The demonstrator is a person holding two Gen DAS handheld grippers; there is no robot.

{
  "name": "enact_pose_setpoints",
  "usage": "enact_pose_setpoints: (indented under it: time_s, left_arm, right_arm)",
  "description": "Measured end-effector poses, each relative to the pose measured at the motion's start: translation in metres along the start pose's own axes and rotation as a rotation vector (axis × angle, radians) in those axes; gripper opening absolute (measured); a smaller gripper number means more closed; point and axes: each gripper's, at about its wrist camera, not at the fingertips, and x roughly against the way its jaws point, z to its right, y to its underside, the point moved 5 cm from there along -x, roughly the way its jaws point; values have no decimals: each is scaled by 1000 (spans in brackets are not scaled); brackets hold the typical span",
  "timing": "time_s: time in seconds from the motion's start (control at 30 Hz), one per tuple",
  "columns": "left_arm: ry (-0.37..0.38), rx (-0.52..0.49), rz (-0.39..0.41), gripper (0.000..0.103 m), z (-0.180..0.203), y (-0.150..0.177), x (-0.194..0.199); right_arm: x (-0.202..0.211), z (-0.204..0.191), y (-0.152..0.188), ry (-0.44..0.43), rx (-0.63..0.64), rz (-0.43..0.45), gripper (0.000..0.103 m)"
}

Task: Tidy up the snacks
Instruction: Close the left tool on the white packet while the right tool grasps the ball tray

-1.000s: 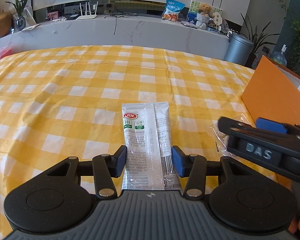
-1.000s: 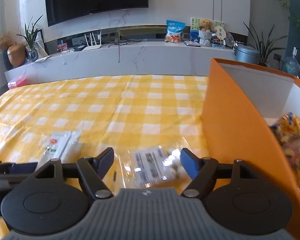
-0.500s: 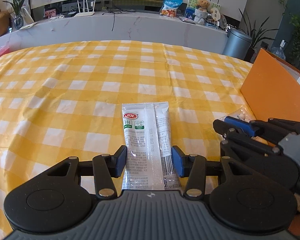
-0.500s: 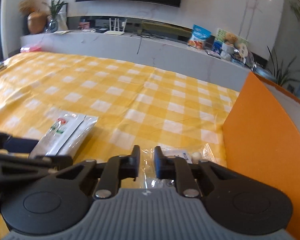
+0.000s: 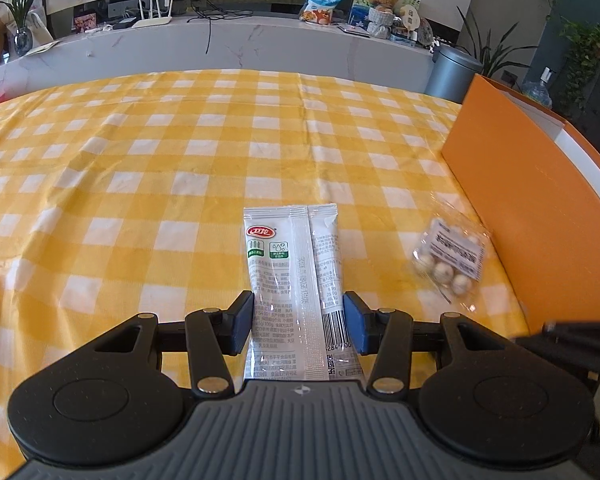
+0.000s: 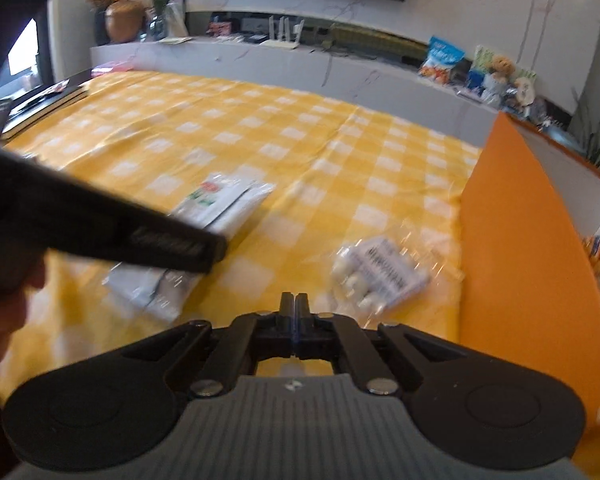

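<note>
Left gripper (image 5: 298,316) is clamping the white sachet (image 5: 296,276); right gripper (image 6: 295,304) is sitting closed, empty; clear nut bag (image 6: 376,276) lying at its 1 o'clock.

Covering the table: a yellow-and-white checked cloth (image 5: 180,152). Lying on it: a white plastic sachet (image 5: 292,272) bearing a red oval logo, green squares and a black barcode, and a clear bag of cream-white balls (image 5: 450,258) with a black-printed white label. Standing beside them: an orange cardboard box (image 5: 512,200), white inside.
</note>
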Motion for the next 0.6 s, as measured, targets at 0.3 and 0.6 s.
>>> enact_pose_setpoints:
  time_s: [0.3, 0.6]
  left_arm:
    - [-8, 13, -10, 55, 3, 16, 16]
    - [-36, 47, 33, 55, -10, -4, 14]
  right_arm:
    - [40, 3, 31, 44, -67, -37, 0]
    - [28, 36, -3, 144, -400, 71, 58]
